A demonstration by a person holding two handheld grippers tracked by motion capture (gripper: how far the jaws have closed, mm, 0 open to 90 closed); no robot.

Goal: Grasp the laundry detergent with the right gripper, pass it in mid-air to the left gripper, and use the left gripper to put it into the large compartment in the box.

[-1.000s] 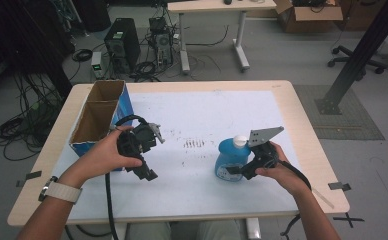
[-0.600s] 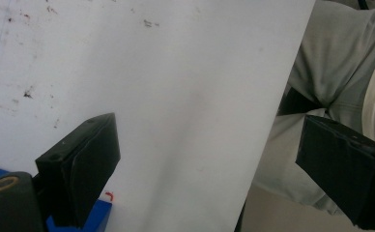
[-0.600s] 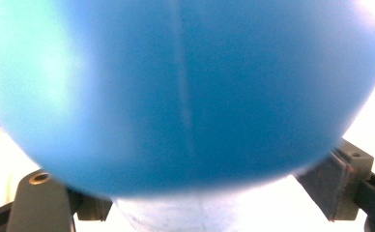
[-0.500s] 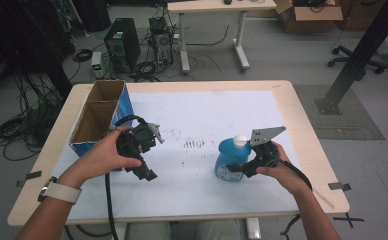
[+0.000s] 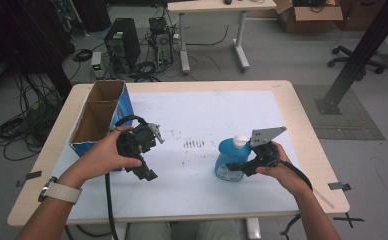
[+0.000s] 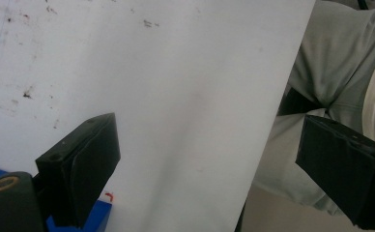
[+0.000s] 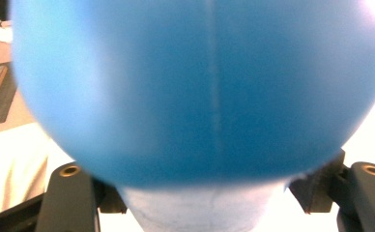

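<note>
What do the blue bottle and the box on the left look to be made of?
Blue bottle: probably plastic, smooth and slightly glossy, with a moulded seam down its side and a white cap. Open box: cardboard by its look, matt brown inside, printed blue outside.

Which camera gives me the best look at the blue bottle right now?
The high view: the whole blue bottle stands upright with its white cap, the right gripper at its side. The right gripper view shows a blurred close-up of its blue body between the jaws, which have just been closing.
</note>
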